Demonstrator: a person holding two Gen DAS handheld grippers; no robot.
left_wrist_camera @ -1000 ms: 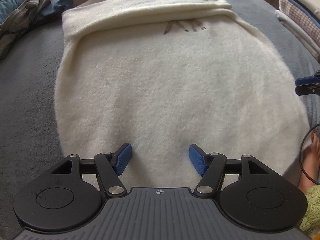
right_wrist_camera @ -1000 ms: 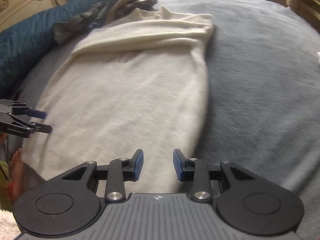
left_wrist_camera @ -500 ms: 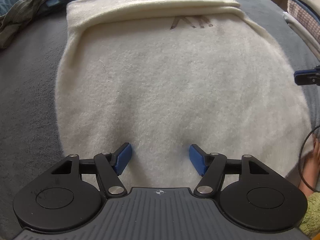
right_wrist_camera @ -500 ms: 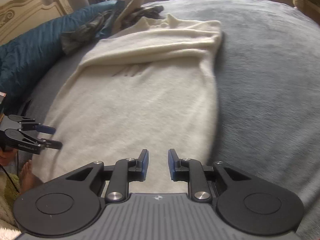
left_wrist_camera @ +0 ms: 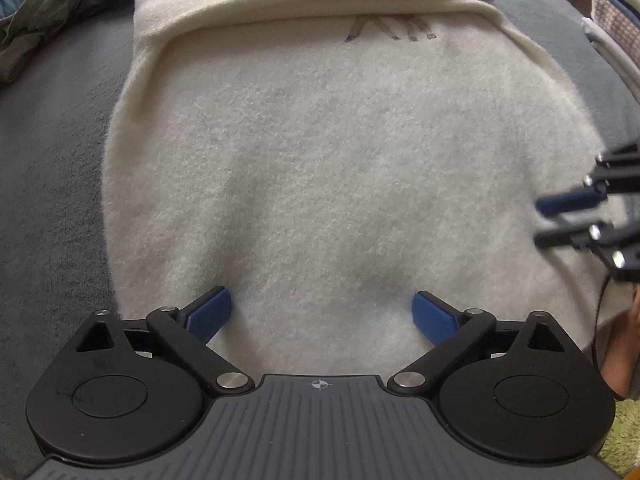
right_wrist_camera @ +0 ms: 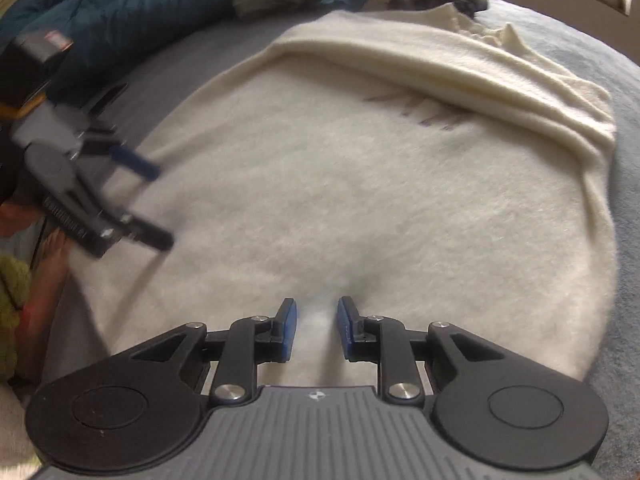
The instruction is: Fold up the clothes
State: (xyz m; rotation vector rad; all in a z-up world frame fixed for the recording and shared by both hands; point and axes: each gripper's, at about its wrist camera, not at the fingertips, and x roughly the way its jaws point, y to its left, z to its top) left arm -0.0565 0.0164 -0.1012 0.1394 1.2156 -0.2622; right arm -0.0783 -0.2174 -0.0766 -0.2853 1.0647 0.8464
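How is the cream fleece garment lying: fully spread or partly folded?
Partly folded: the cream fleece garment lies flat on the grey blanket, its far end doubled over.

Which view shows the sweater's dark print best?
The left wrist view: the print on the sweater sits near centre top, sharp, facing the camera. In the right wrist view the print is oblique, motion-blurred, and partly tucked under the folded sleeve.
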